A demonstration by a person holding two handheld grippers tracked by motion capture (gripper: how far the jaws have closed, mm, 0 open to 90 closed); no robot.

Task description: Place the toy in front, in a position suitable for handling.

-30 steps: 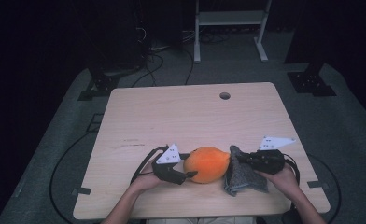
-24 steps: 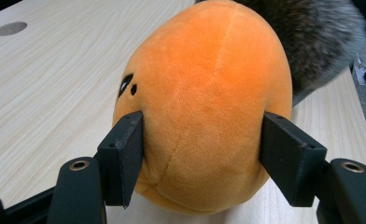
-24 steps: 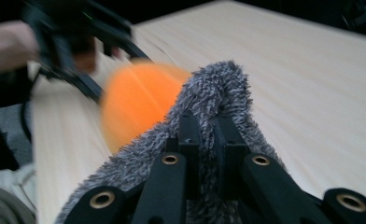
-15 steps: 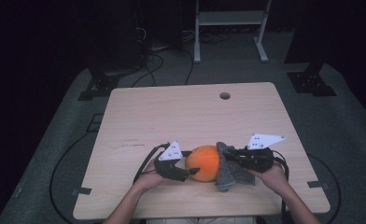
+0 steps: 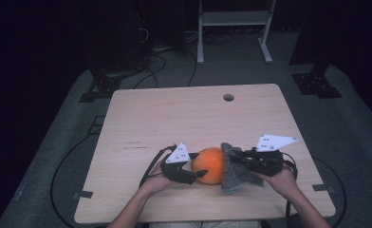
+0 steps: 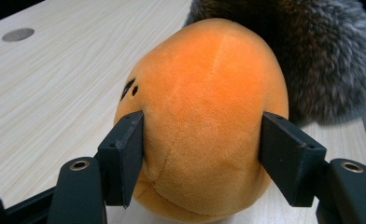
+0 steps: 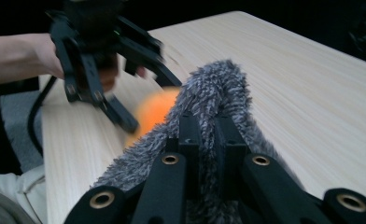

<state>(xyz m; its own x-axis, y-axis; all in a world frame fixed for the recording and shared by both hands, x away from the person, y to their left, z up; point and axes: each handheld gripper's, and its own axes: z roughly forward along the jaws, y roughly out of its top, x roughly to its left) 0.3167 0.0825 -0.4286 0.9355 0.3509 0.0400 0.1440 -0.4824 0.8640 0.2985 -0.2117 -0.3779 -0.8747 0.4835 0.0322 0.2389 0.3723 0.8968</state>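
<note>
High view — orange plush toy [image 5: 211, 165] at table's [image 5: 184, 118] 6 o'clock edge, clamped by left gripper [image 5: 199, 173]; right gripper [image 5: 233, 155] pinches grey furry cover [image 5: 231, 171] — half peeled, removal unfinished.

The tabletop [image 5: 193, 118] I worked at was pale wood with rounded corners, and a small round cable hole [image 5: 228, 97] sat near its far edge. Under it lay grey carpet [image 5: 355, 128], with black cables [image 5: 60, 166] looping across it on my left side. Short strips of dark tape [image 5: 83, 194] marked the carpet by the near corners. Beyond the far edge stood a light metal frame [image 5: 234, 28] on two legs. Dark stand feet [image 5: 98, 88] rested on the carpet at the far left, and another foot [image 5: 316, 83] at the far right. The room behind them was nearly black; the light fell mostly on the tabletop.
</note>
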